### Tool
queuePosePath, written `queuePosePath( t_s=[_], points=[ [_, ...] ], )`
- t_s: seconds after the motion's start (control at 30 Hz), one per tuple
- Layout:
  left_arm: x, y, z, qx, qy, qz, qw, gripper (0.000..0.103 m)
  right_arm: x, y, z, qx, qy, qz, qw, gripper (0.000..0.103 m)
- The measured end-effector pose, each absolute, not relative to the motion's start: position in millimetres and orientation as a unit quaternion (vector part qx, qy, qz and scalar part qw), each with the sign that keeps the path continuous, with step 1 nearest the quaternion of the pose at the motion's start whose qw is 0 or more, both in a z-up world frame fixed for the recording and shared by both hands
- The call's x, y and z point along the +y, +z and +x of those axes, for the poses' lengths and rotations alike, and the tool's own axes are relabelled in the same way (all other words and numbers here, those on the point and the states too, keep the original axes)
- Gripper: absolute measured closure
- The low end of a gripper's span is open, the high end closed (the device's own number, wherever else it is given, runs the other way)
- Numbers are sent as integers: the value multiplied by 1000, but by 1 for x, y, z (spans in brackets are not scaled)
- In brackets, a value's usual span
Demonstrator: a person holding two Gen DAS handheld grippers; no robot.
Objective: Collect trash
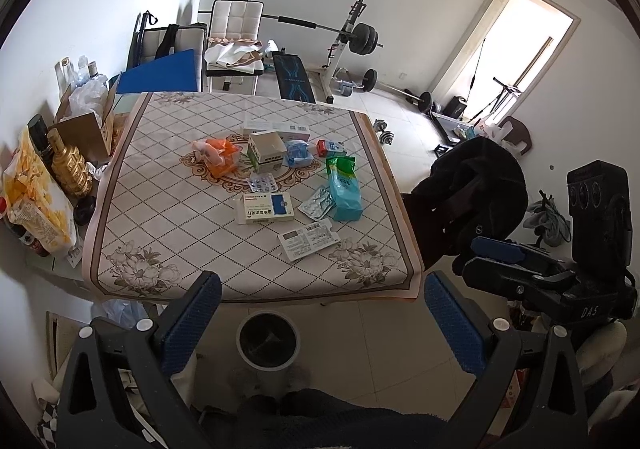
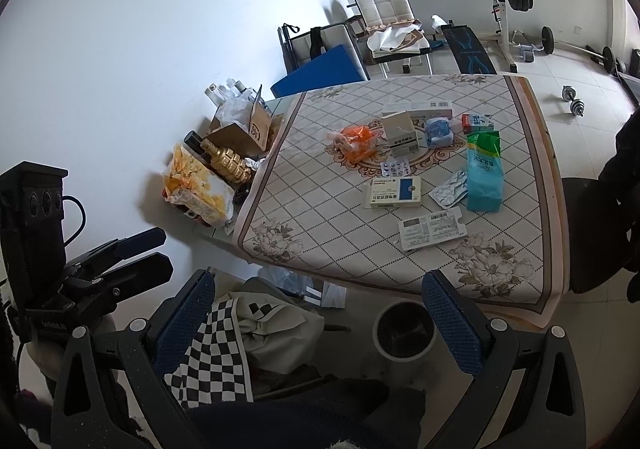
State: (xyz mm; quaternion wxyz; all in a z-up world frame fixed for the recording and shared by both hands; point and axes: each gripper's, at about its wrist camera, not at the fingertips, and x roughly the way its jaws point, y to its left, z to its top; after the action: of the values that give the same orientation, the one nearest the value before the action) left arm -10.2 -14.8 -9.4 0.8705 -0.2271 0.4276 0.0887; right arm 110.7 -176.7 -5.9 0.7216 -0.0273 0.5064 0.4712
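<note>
Both tongs, left [image 1: 322, 319] and right [image 2: 318, 315], hang spread and empty above the bin [image 1: 268, 343]. Nearest on the table [image 1: 132, 209], a flattened carton [image 1: 308, 239] looks light, probably flimsy; pinch its edge.

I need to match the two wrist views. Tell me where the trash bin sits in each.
Left wrist view: the trash bin stands bottom centre, on the floor below the table's near edge.
Right wrist view: the trash bin stands lower right of centre, beside the right finger.
Shared landmark: the flattened white box nearest the table edge.
</note>
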Motion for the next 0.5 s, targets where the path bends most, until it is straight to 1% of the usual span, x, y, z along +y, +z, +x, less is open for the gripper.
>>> queuePosePath(
  t_s=[0.5],
  points=[
    [-16,-7,-11,426,88,-228,871,0,-176,-6,109,507,473,-31,720,0]
  ],
)
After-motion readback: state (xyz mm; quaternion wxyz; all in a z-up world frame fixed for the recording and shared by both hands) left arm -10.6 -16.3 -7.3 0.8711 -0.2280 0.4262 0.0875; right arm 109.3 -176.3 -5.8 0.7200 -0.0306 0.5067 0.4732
